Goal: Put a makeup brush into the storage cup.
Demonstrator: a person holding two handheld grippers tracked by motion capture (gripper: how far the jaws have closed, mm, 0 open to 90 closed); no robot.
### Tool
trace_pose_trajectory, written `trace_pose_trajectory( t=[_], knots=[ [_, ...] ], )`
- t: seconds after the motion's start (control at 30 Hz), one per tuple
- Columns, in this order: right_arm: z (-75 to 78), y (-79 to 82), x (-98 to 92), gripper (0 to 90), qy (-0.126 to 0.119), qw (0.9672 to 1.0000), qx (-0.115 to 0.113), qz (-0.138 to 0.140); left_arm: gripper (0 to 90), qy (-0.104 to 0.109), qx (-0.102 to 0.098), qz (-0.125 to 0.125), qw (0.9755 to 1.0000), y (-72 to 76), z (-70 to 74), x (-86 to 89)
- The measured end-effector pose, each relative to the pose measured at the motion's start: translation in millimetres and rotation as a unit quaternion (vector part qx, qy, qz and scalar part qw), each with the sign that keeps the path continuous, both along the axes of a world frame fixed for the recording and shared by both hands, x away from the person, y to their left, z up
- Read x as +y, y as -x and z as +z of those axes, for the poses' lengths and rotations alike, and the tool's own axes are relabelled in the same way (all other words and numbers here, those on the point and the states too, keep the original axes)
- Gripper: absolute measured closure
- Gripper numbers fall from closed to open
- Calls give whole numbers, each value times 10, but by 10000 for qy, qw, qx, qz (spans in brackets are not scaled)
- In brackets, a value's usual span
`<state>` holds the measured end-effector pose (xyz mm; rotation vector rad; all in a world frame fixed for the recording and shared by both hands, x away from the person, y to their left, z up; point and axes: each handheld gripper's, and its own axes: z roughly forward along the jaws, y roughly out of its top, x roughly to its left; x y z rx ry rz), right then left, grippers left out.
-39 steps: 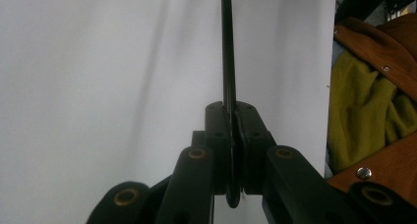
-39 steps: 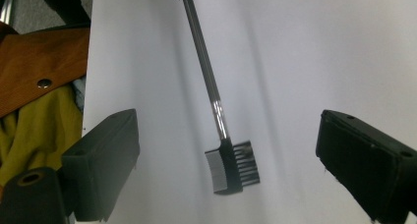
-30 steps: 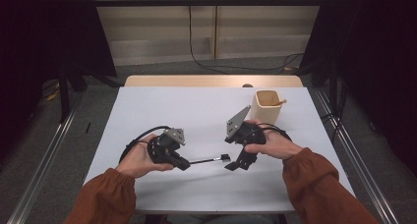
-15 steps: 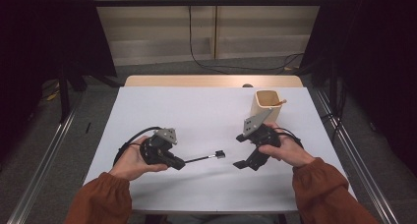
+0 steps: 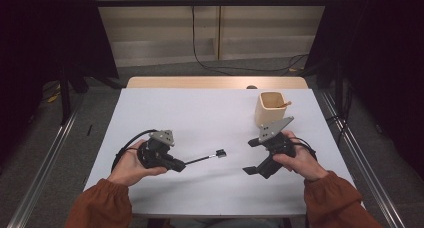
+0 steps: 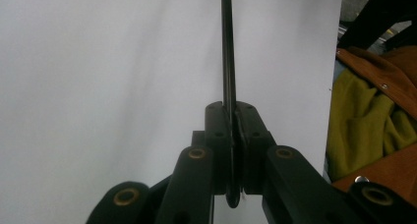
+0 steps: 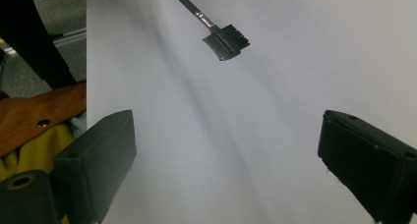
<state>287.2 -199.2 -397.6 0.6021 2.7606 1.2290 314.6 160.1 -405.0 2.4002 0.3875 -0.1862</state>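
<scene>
A small black brush with a thin handle [image 5: 200, 160] and a comb-like head [image 5: 219, 153] sticks out to the right over the white table [image 5: 200, 113]. My left gripper [image 5: 178, 164] is shut on the handle's end; in the left gripper view the handle [image 6: 227, 47] runs straight up from between the closed pads [image 6: 236, 121]. My right gripper [image 5: 251, 157] is held near the front right, open and holding nothing, a short way right of the brush head. In the right gripper view the head [image 7: 226, 41] lies beyond the wide-apart gripper pads [image 7: 231, 160].
A cream square cup [image 5: 270, 108] with a wooden stick in it stands at the back right, just behind my right hand. Brown and yellow clothing [image 6: 364, 111] shows past the table's near edge. Dark floor and rails flank the table.
My right gripper has drawn away to the right and toward the near edge, leaving a gap to the brush head. The left hand with the brush has barely shifted.
</scene>
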Motion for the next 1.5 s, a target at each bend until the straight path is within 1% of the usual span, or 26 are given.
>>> trace_pose_trajectory(
  t=[0.03,0.07,0.1,0.17,0.23,0.27,0.37,0.4,0.47,0.5,0.53,0.63,0.7,0.77,0.83,0.9,0.97,1.07,1.23,1.27,1.33,1.4,1.43,1.47,1.5],
  knots=[
    [-6,6,-19,72,-57,10000,23,-59,857,37,3,45,10000,7,2,4],
    [-11,8,-31,73,-67,9999,-14,-102,856,68,-10,72,10000,6,6,17],
    [-15,18,-47,72,-101,9998,-3,-150,856,130,15,126,9998,13,5,27],
    [-35,34,-81,71,-267,9993,6,-245,857,171,-17,158,9997,15,7,53],
    [-55,55,-105,73,-382,9987,-62,-325,856,259,-6,234,9994,27,1,70],
    [-66,68,-112,73,-447,9983,-64,-356,856,260,-16,238,9994,30,2,81],
    [-104,111,-114,73,-533,9980,-100,-337,856,356,-95,240,9990,61,23,107],
    [-116,125,-112,73,-572,9979,-80,-297,856,469,-118,268,9985,80,43,116],
    [-132,147,-109,73,-634,9974,-90,-335,856,546,-159,298,9979,102,67,126],
    [-135,154,-111,73,-700,9969,-100,-335,856,579,-184,320,9976,113,71,132],
    [-132,163,-115,73,-815,9960,-92,-359,856,591,-182,326,9976,117,71,135],
    [-121,171,-135,73,-989,9937,-202,-490,856,677,-191,426,9966,118,50,158],
    [-124,175,-142,73,-1093,9921,-222,-579,857,775,-159,490,9957,116,32,179],
    [-132,181,-138,72,-1115,9914,-280,-625,856,854,-162,552,9947,114,16,202],
    [-142,183,-136,70,-1229,9900,-257,-643,856,1025,-162,625,9926,111,-10,230],
    [-145,186,-128,68,-1264,9893,-285,-668,856,1096,-172,675,9915,116,-25,250],
    [-144,186,-124,67,-1323,9886,-280,-669,856,1129,-211,698,9909,120,-23,261],
    [-152,187,-116,67,-1382,9877,-285,-678,856,1283,-215,743,9887,129,-14,263],
    [-152,202,-80,67,-1416,9870,-349,-670,856,1372,-281,827,9867,160,-21,229],
    [-152,207,-71,66,-1398,9874,-373,-635,857,1402,-282,830,9862,165,-20,223],
    [-154,216,-56,66,-1413,9873,-383,-619,856,1500,-300,852,9846,171,-17,222],
    [-158,217,-48,66,-1449,9867,-384,-622,857,1533,-381,865,9837,182,-9,219],
    [-158,217,-44,64,-1470,9864,-384,-628,857,1562,-375,837,9834,187,-9,215],
    [-158,216,-44,56,-1488,9861,-374,-643,857,1582,-415,818,9831,195,-10,209],
    [-157,214,-42,54,-1508,9856,-377,-657,857,1580,-453,852,9827,199,-11,201]
  ],
)
